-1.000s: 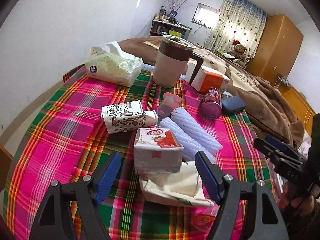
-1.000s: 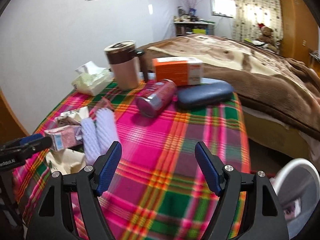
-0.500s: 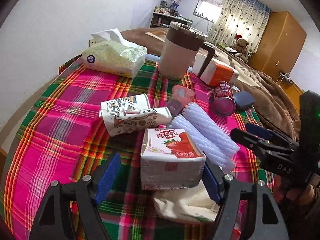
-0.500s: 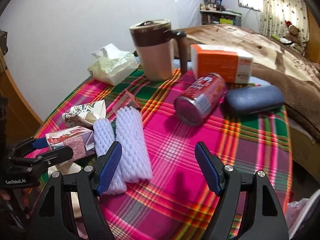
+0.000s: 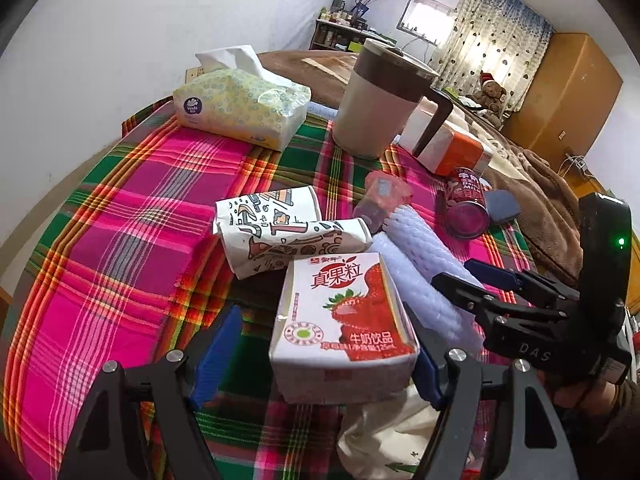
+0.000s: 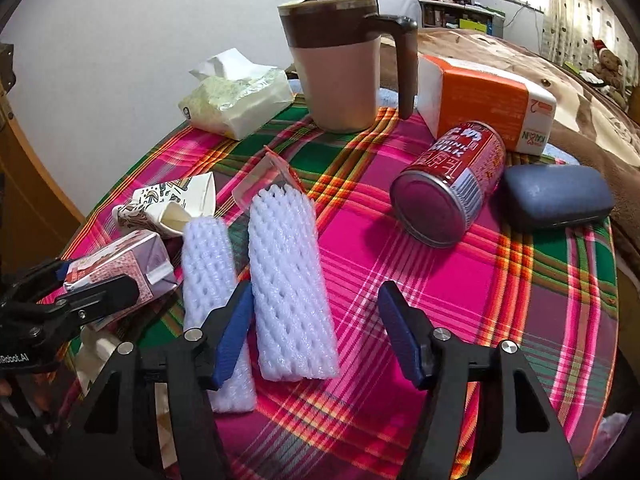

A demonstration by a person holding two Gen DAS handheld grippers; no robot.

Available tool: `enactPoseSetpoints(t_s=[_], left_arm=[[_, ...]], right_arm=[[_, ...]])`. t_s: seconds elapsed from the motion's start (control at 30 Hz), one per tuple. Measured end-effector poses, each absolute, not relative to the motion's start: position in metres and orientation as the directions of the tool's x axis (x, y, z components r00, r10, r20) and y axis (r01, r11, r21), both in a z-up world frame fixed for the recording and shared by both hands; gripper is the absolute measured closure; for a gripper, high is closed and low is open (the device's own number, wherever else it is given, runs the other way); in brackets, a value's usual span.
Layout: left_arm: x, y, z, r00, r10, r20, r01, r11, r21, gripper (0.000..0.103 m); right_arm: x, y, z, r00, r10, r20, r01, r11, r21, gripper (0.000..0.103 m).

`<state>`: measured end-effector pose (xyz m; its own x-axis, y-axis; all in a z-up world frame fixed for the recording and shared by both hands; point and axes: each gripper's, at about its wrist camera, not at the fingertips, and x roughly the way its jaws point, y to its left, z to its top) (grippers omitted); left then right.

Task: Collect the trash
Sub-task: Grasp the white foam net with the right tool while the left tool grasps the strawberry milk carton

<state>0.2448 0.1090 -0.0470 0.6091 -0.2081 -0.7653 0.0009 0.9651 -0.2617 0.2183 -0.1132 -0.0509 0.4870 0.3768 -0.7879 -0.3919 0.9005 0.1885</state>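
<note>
2 grippers angle steeply down over the plaid surface [image 5: 132, 216]. The left gripper [image 5: 316, 356] has its jaws set wide on either side of the strawberry milk carton [image 5: 340, 320]; the right pad lies at the carton's edge, the left pad stands clear, so no grip is confirmed. The right gripper [image 6: 316, 328] is closing its jaws around the larger foam net sleeve [image 6: 288, 280], pads not yet pressing. A second foam sleeve [image 6: 208, 264] lies just beside. The crumpled paper cup [image 5: 276, 232] rests behind the carton. A hand [image 5: 576, 396] holds the right gripper's handle.
</note>
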Motion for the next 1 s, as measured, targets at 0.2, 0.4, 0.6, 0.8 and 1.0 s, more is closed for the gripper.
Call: enactPoseSetpoints(t_s=[0.2, 0.4, 0.6, 0.8, 1.0], left_arm=[[0.243, 0.109, -0.047, 0.615, -0.206, -0.762, -0.002, 0.965, -0.263, 0.048], [0.240, 0.111, -0.045, 0.618, -0.204, -0.759, -0.009, 0.964, -0.267, 0.048], [0.234, 0.112, -0.042, 0.631, -0.180, -0.755, -0.020, 0.969, -0.247, 0.048], [0.224, 0.108, -0.032, 0.651, -0.158, -0.742, -0.017, 0.975, -0.223, 0.048], [0.215, 0.105, -0.019, 0.674, -0.149, -0.723, -0.009, 0.978, -0.210, 0.048]], right_arm=[[0.218, -0.107, -0.052, 0.490, 0.377, -0.786, -0.404, 0.897, 0.179, 0.066], [0.214, -0.107, -0.048, 0.515, 0.353, -0.781, -0.402, 0.904, 0.143, 0.073], [0.211, -0.116, -0.044, 0.540, 0.347, -0.767, -0.376, 0.915, 0.149, 0.074], [0.201, -0.125, -0.037, 0.562, 0.344, -0.752, -0.360, 0.920, 0.153, 0.075], [0.191, -0.136, -0.028, 0.586, 0.339, -0.736, -0.336, 0.928, 0.160, 0.075]])
